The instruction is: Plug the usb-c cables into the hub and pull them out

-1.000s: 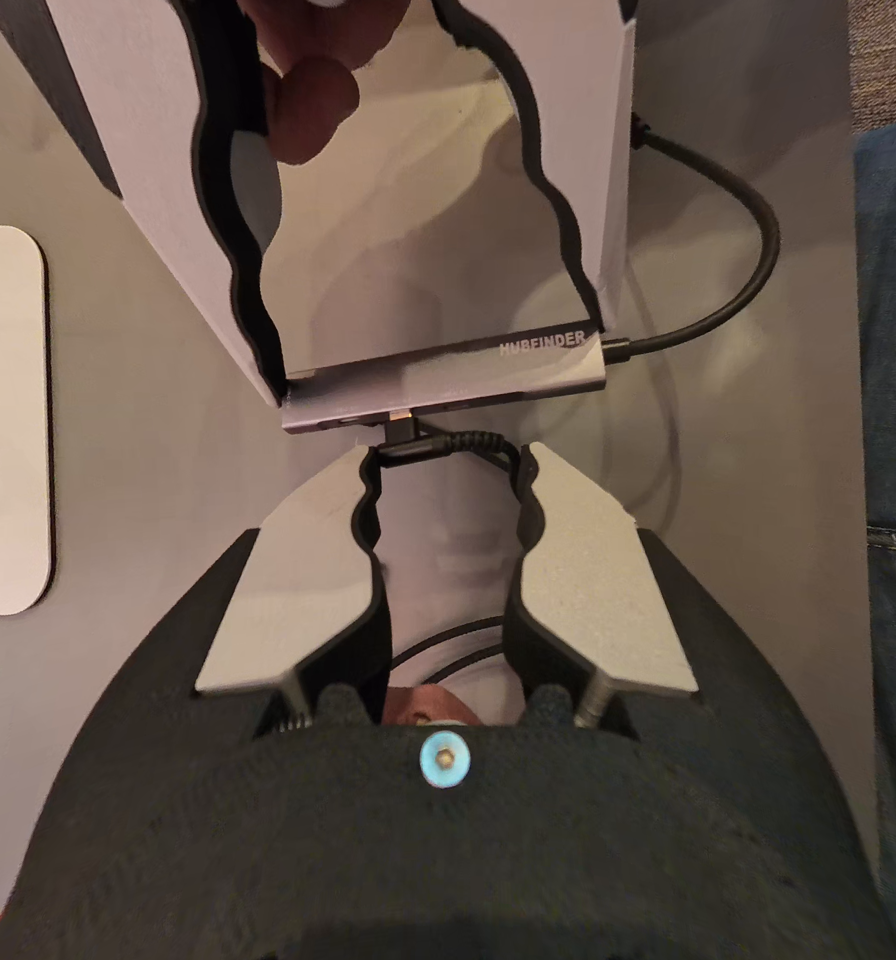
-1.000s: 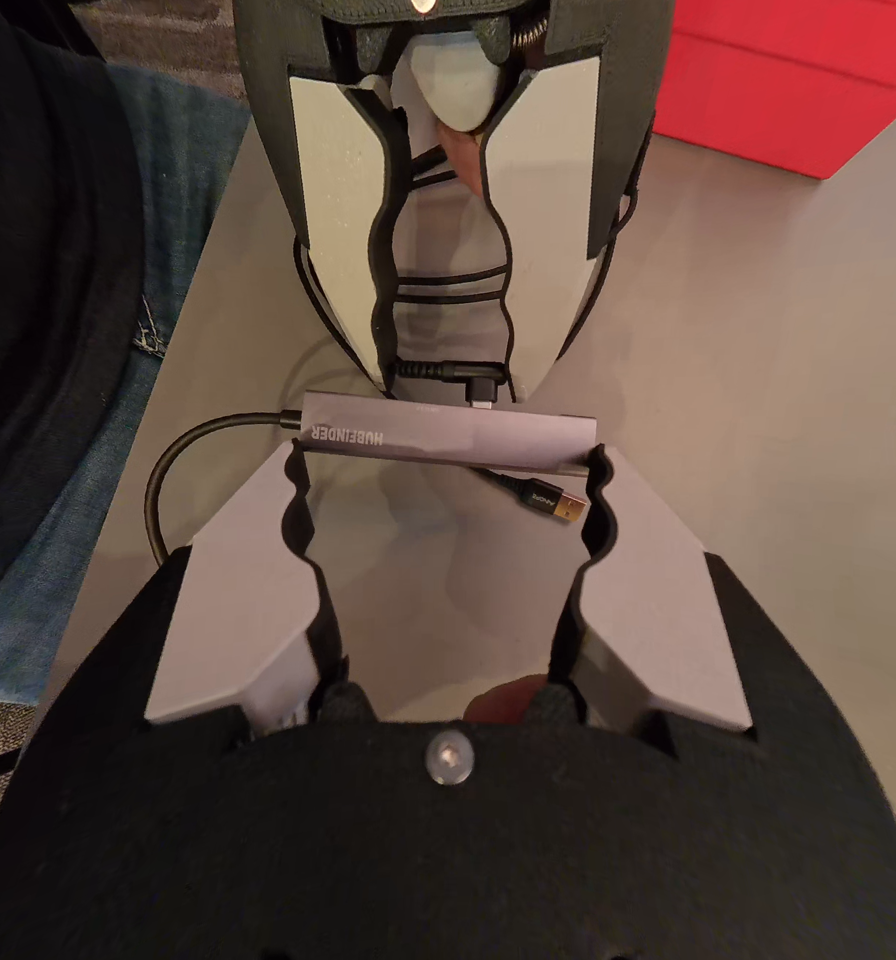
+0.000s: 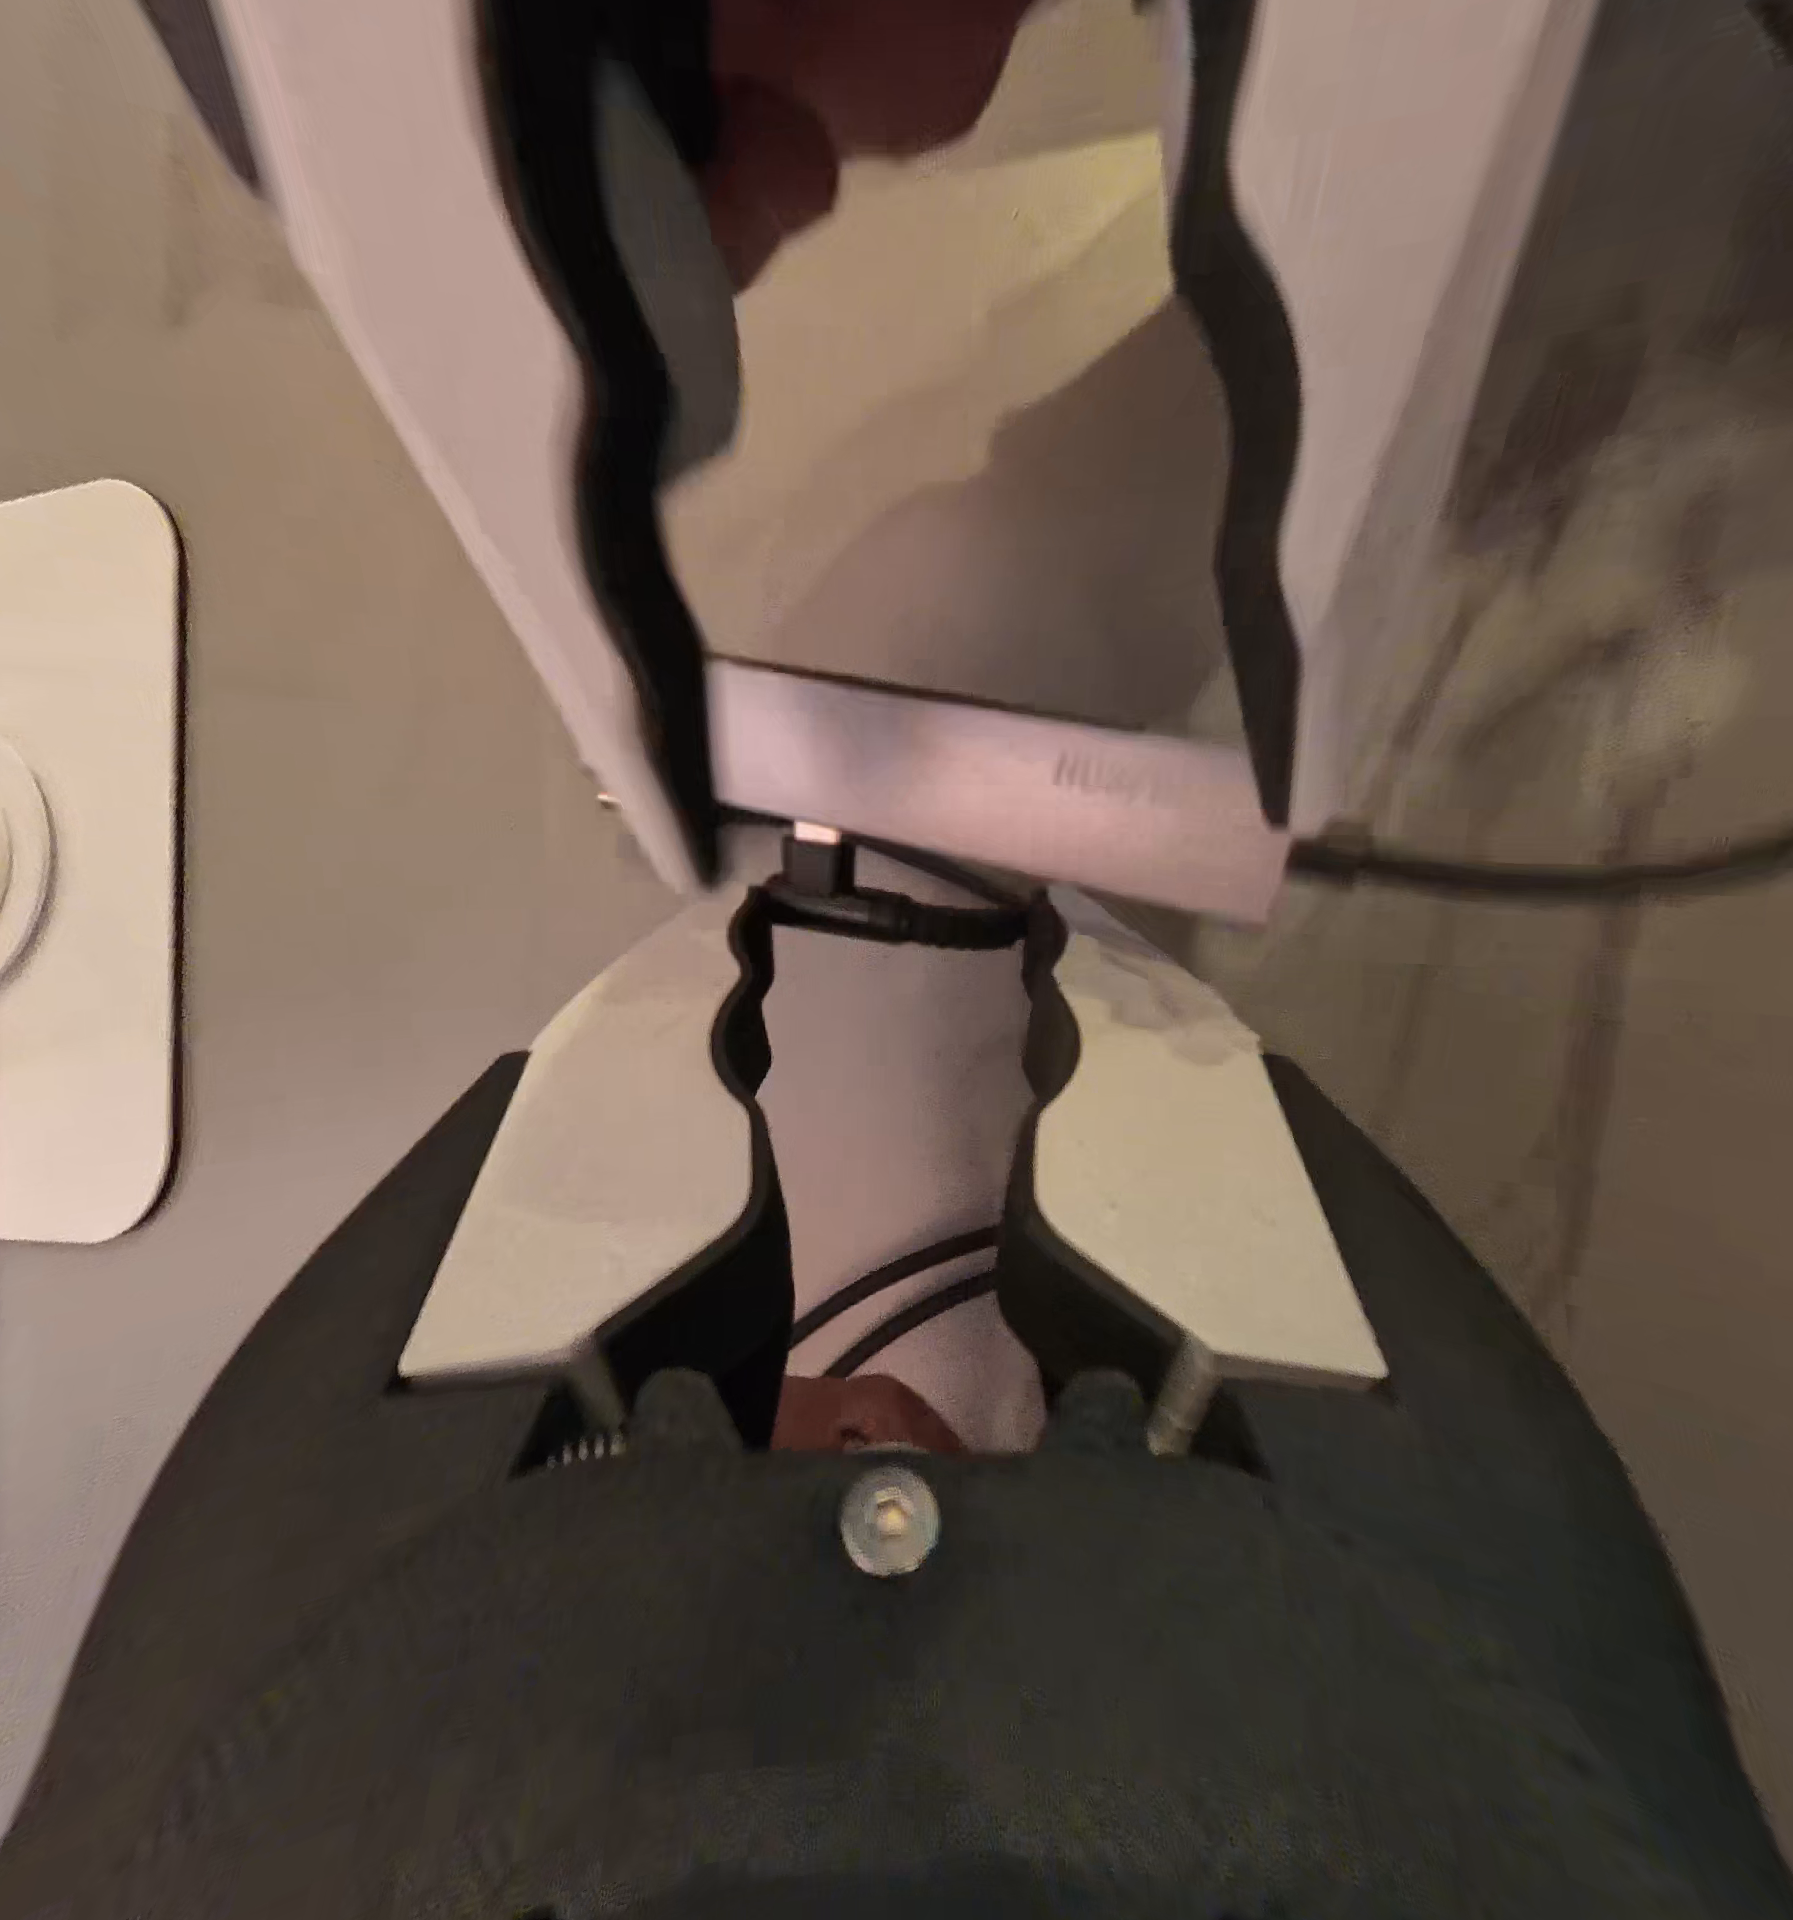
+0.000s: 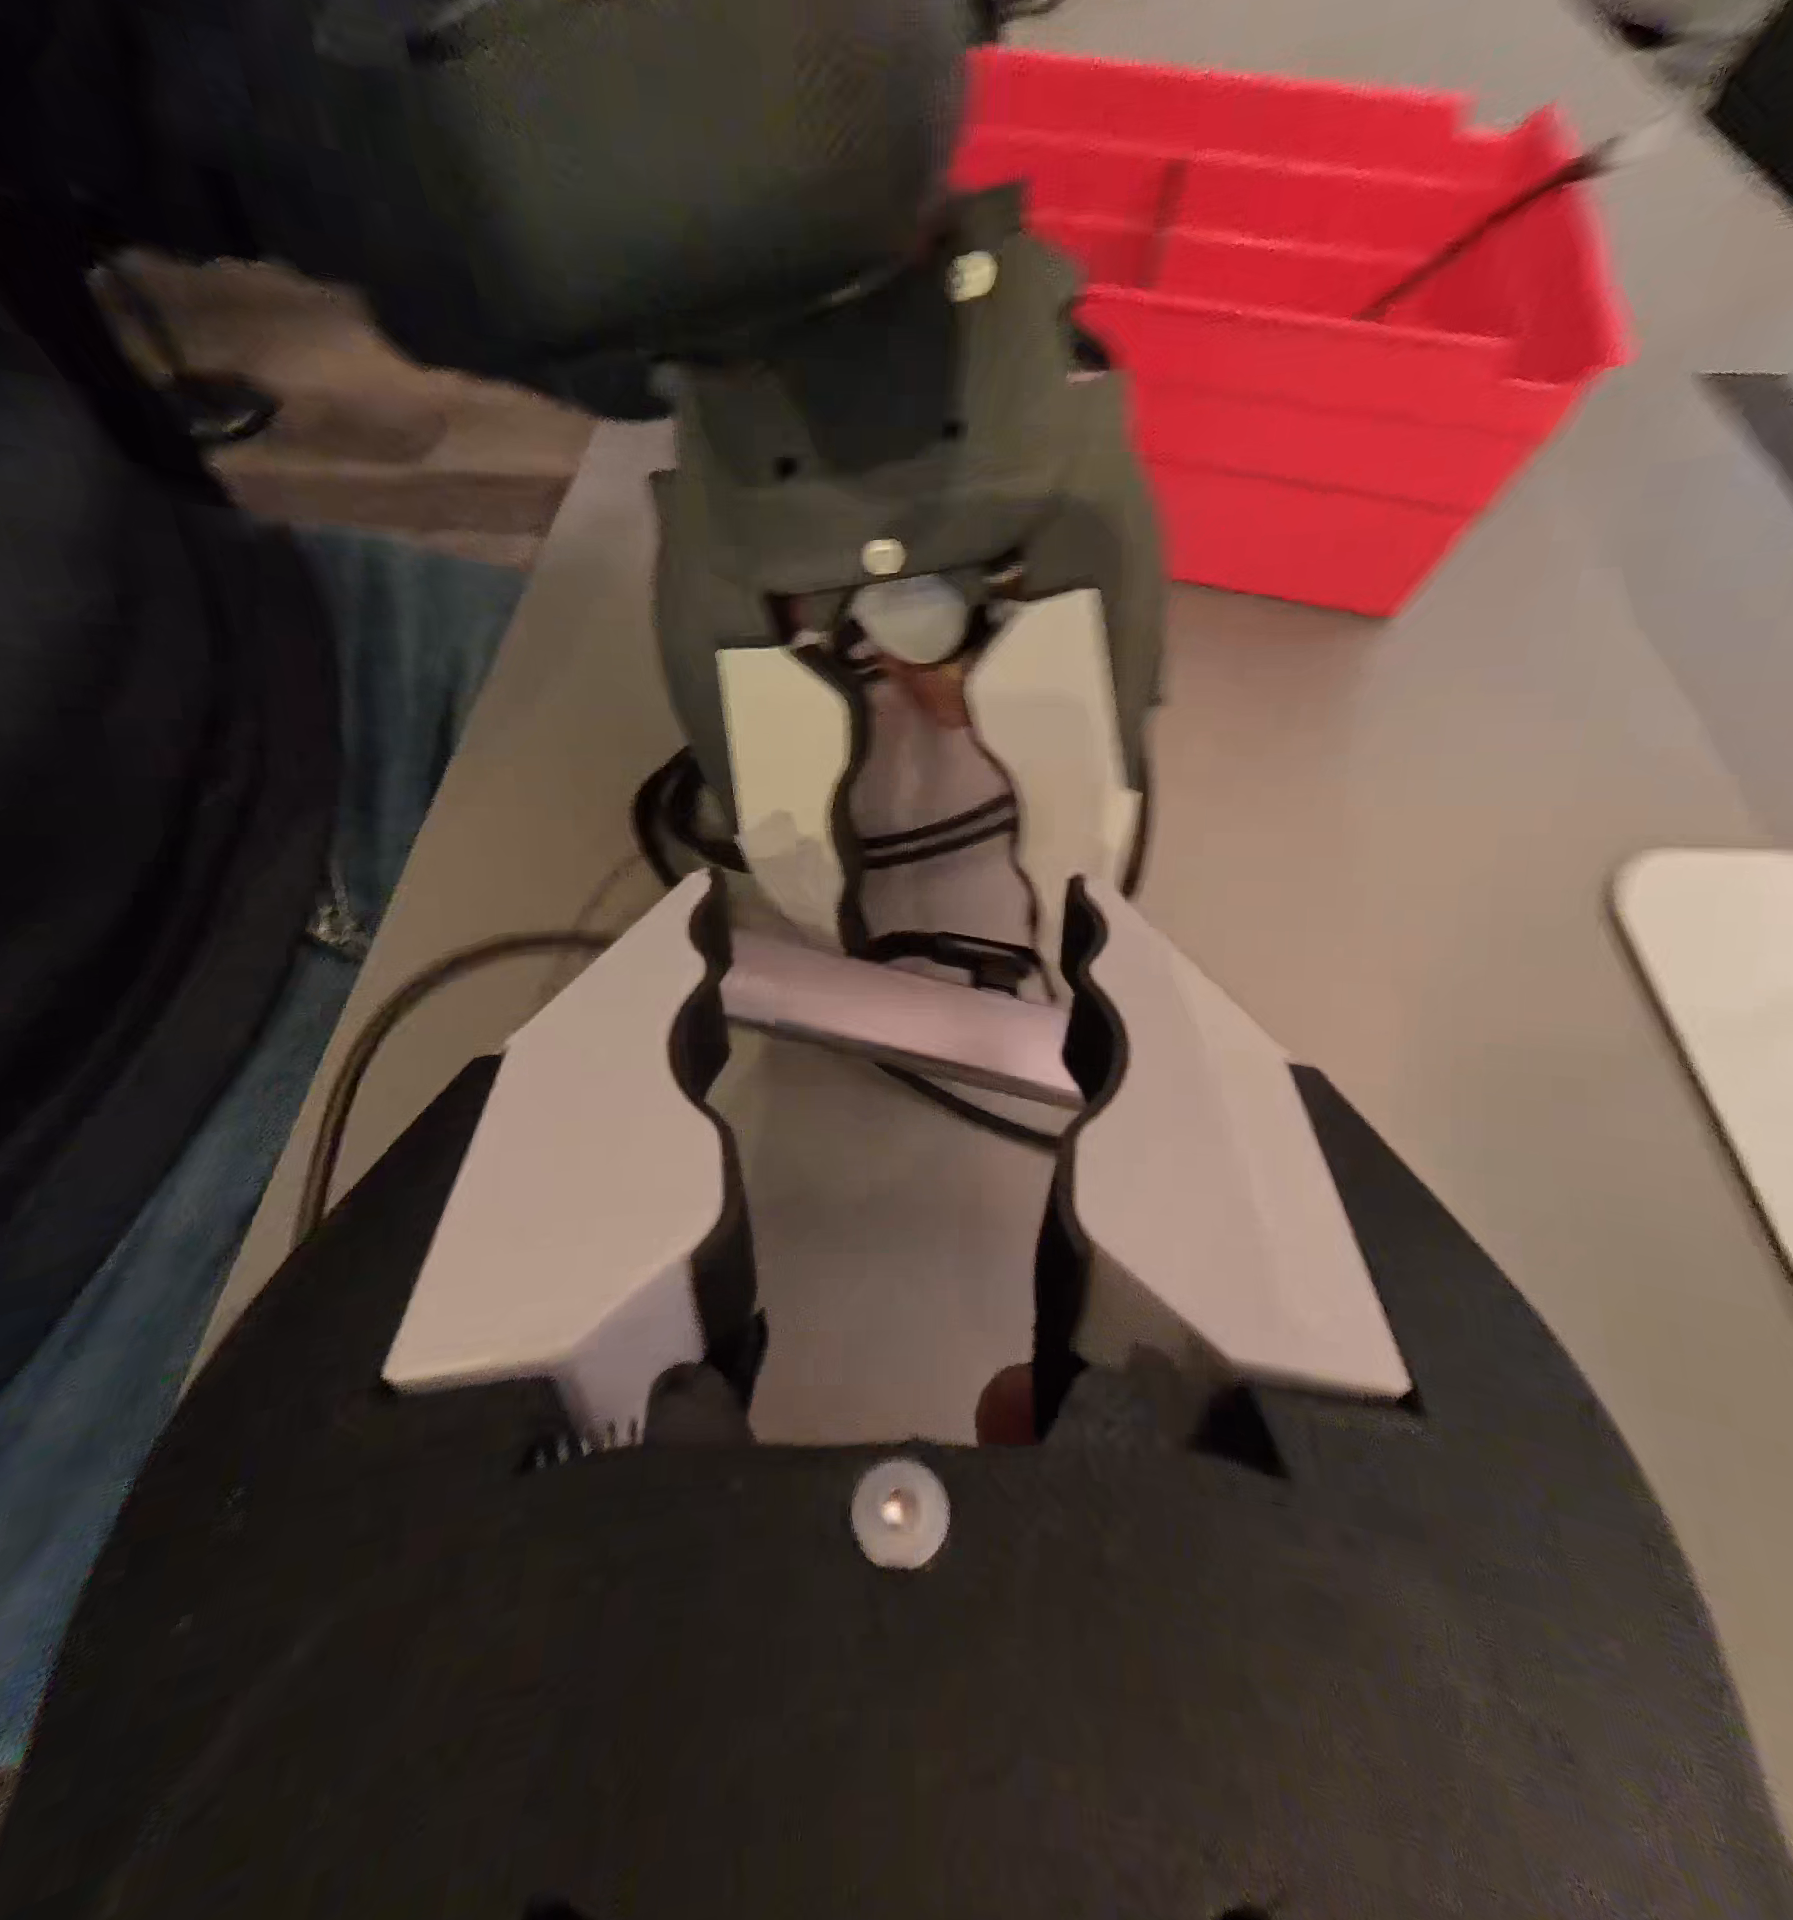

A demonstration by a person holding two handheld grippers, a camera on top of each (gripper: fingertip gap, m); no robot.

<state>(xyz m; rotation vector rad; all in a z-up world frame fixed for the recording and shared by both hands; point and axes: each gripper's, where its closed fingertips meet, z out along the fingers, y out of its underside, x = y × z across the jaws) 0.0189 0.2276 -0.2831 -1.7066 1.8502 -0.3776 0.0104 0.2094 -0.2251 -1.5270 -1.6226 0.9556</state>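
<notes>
Above grey table point(image 3: 352, 312), right hand-held gripper point(image 4: 887, 997) clamps hub point(image 3: 975, 769), left hand-held gripper point(image 3: 892, 925) pinches cable point(image 3: 913, 920)

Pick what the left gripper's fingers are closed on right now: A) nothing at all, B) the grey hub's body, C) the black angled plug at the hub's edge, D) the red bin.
C. In the left wrist view the left gripper has its fingertips pinched on the black angled plug, whose metal tip meets the edge of the grey hub; the right gripper holds the hub by its ends.
</notes>
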